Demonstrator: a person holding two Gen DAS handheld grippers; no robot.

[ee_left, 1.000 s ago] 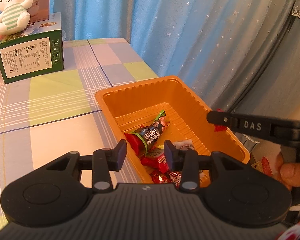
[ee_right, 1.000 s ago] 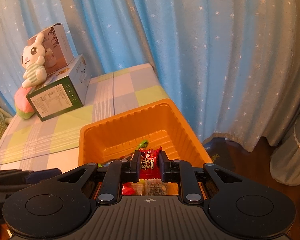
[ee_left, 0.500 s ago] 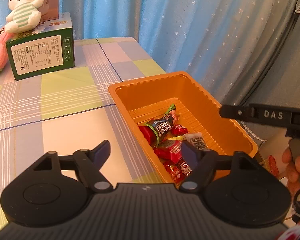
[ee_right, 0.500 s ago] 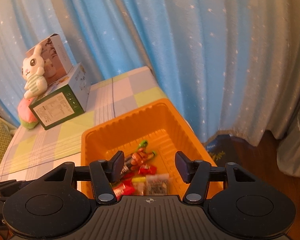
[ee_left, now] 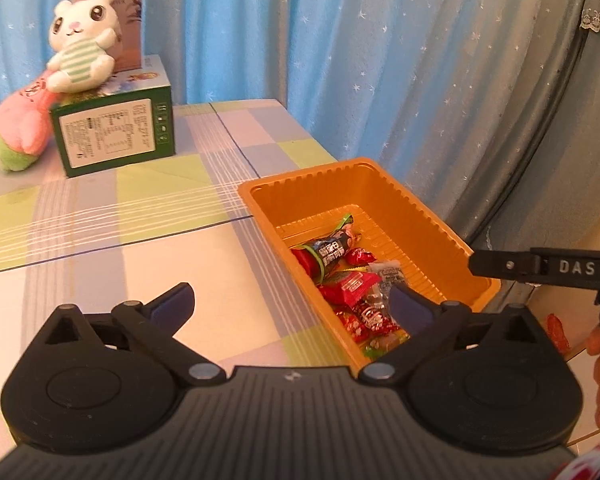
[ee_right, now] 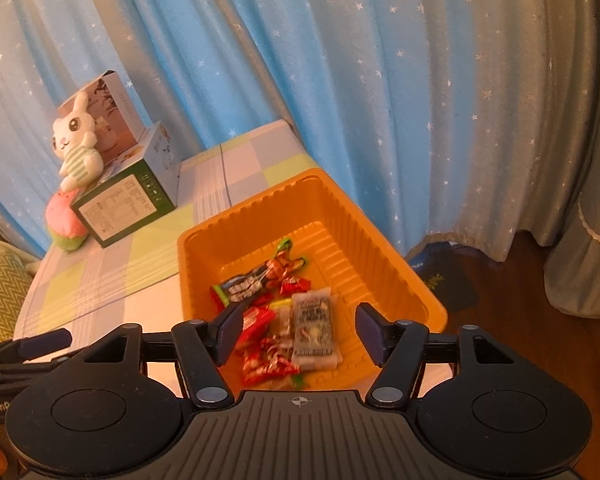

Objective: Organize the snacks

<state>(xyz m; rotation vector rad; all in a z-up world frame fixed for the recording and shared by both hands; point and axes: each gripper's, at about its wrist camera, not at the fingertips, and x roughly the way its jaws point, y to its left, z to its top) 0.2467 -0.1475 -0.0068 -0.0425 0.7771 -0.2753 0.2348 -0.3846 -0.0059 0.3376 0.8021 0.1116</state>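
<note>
An orange plastic tray (ee_left: 384, 196) (ee_right: 364, 224) stands at the right edge of the checked table and holds several wrapped snacks: a dark packet (ee_left: 332, 250) (ee_right: 256, 278), red candies (ee_left: 350, 290) (ee_right: 268, 366) and a clear sachet (ee_right: 314, 328). My left gripper (ee_left: 290, 306) is open and empty, over the tray's near left rim. My right gripper (ee_right: 300, 330) is open and empty, above the snacks at the tray's near end. The right gripper's finger (ee_left: 540, 268) shows at the right of the left wrist view.
A green box (ee_left: 114, 134) (ee_right: 126, 200) with a white plush rabbit (ee_left: 84, 54) (ee_right: 76, 144) on it and a pink plush (ee_left: 22, 130) beside it stand at the table's far left. Blue starred curtains (ee_left: 380, 60) hang behind. Wooden floor (ee_right: 512, 292) lies beyond the table's right edge.
My right gripper opened and let go of the red snack, which now lies in the tray. My left gripper opened wider. Both grippers pulled back and rose.
</note>
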